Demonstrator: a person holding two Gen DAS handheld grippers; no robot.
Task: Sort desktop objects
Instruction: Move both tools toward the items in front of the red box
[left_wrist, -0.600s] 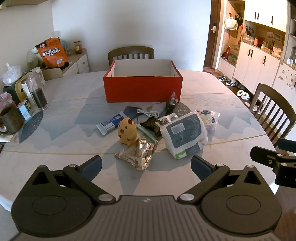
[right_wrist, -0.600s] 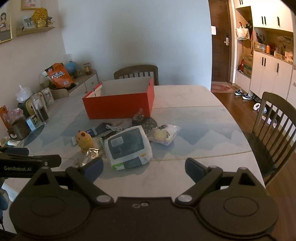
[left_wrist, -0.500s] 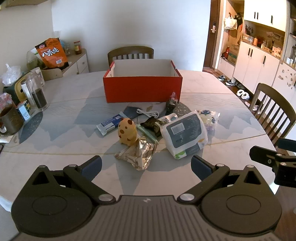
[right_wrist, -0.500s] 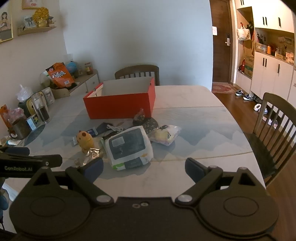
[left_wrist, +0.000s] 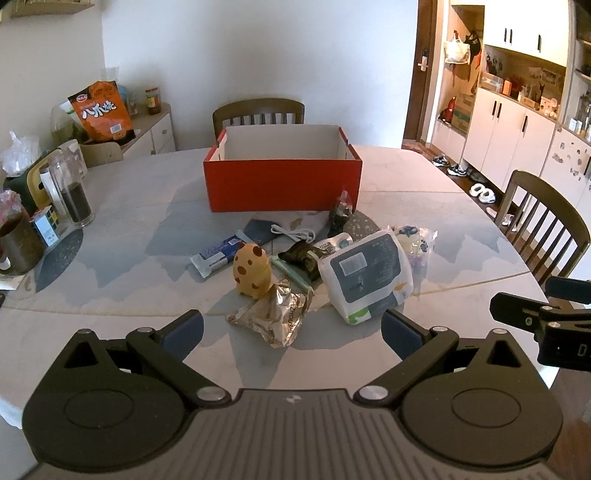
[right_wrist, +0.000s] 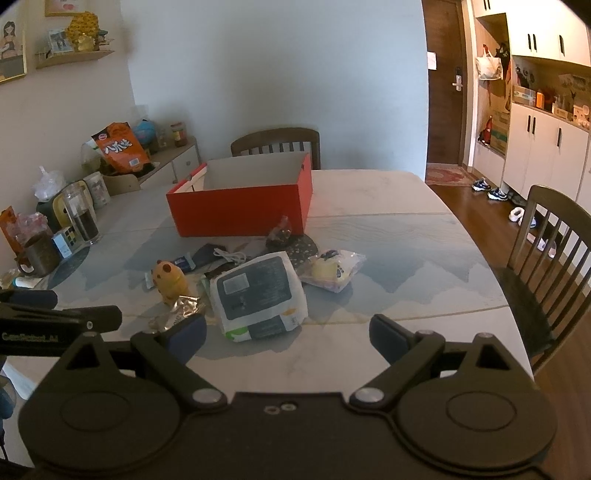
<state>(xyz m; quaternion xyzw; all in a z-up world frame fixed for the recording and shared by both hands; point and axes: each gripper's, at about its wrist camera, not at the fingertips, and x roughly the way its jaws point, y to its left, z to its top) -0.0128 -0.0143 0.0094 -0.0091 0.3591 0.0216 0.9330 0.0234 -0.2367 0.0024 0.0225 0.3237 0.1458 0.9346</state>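
An open red box (left_wrist: 282, 181) stands mid-table, also in the right wrist view (right_wrist: 240, 206). In front of it lies a pile: a yellow spotted toy (left_wrist: 251, 271), a foil snack bag (left_wrist: 275, 317), a white-and-grey wipes pack (left_wrist: 367, 273) (right_wrist: 260, 295), a blue bar wrapper (left_wrist: 218, 254), a white cable (left_wrist: 291, 232), a dark wrapped snack (left_wrist: 303, 256) and a clear bag with a yellow toy (right_wrist: 332, 269). My left gripper (left_wrist: 291, 332) is open and empty, just short of the foil bag. My right gripper (right_wrist: 288, 338) is open and empty, near the wipes pack.
Jars, a mug and a small cube (left_wrist: 46, 225) crowd the table's left edge. An orange snack bag (left_wrist: 99, 110) sits on a side cabinet. Chairs stand behind the box (left_wrist: 258, 114) and at the right (right_wrist: 546, 258). The table edge is close below both grippers.
The right wrist view has shifted slightly, with the scene sliding a little right. The left gripper and all objects stay where they were.
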